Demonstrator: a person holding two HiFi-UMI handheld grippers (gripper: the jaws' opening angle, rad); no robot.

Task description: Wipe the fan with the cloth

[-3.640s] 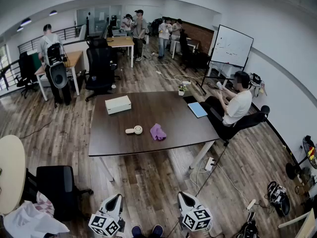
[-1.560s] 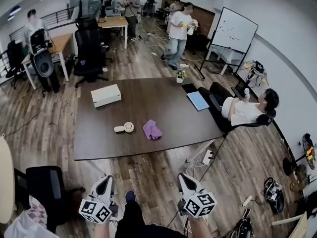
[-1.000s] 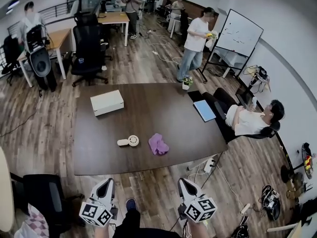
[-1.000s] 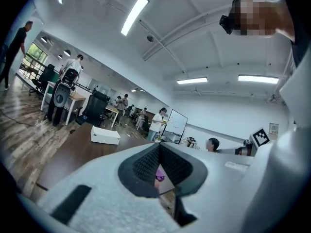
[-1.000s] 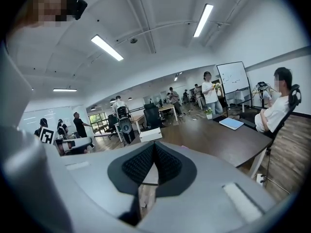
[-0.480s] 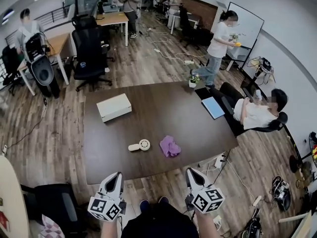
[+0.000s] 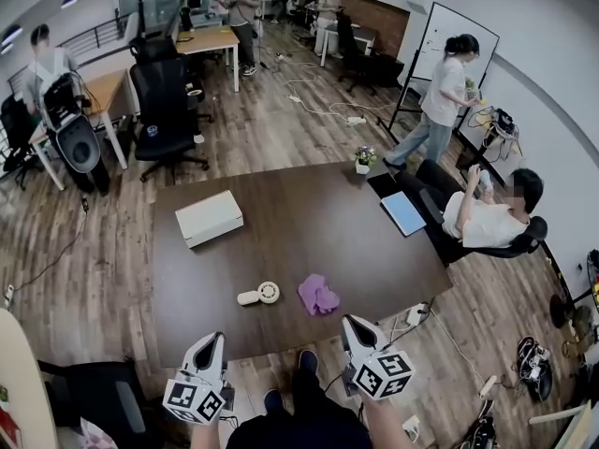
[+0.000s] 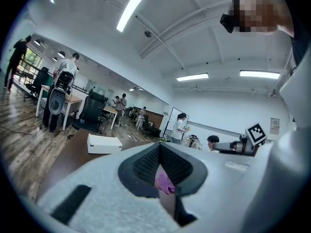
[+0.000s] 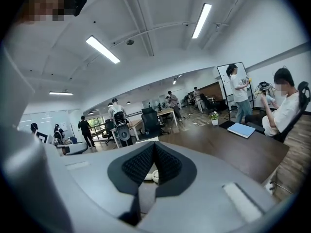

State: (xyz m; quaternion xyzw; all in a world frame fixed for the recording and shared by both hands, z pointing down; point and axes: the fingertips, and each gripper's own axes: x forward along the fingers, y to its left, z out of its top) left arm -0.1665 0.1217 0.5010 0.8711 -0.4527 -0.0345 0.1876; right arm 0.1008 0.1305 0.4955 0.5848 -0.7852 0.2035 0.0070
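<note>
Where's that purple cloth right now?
In the head view, the purple cloth lies on the dark table near its front edge, just right of the small white fan.

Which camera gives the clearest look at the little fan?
The head view: the whole fan lies beside the cloth. The right gripper view catches just a sliver beyond its tool; the left gripper view shows only the cloth.

The fan (image 7: 267, 293) is a small cream-white handheld one. It lies flat on the dark brown table (image 7: 309, 223) close to the near edge, with its round head to the right and its short handle pointing left. The cloth (image 7: 318, 295) (purple, crumpled into 1 loose heap) lies just to the right of the fan, not touching it.
</note>
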